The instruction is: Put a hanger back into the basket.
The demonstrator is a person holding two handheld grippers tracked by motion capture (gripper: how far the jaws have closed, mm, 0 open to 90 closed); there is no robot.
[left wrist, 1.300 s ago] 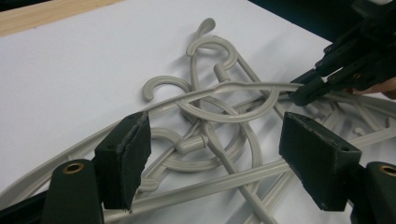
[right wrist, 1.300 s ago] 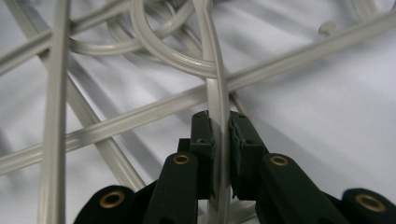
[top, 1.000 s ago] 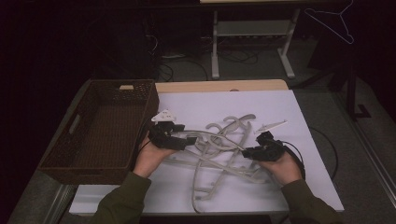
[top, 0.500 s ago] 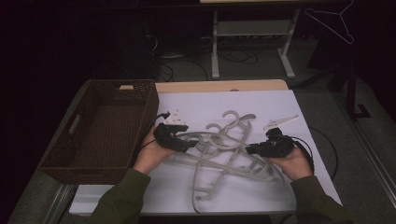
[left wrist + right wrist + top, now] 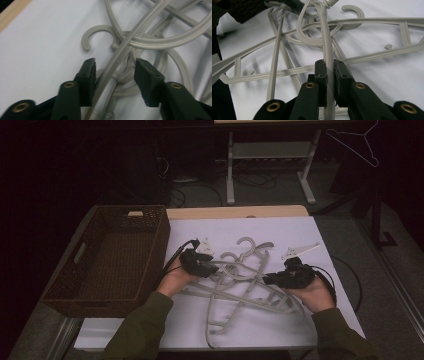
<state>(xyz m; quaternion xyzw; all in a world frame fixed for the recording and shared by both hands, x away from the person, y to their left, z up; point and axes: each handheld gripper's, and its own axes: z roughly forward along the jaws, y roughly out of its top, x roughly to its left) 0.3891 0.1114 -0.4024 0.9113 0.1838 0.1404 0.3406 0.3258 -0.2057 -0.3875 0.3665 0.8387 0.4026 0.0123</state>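
From above, a tangle of grey hangers (image 5: 240,280) lies on the white table (image 5: 330,320), just right of a brown basket (image 5: 115,255). The left gripper (image 5: 210,268) sits at the pile's left edge, the right gripper (image 5: 268,279) at its right.

Along the left gripper (image 5: 115,72), the jaws stand apart, straddling a hanger bar (image 5: 117,58) and holding nothing; a hook (image 5: 96,35) curls just beyond.

Along the right gripper (image 5: 330,71), the jaws are clamped on one hanger arm (image 5: 327,47) that rises toward the crossed hangers.
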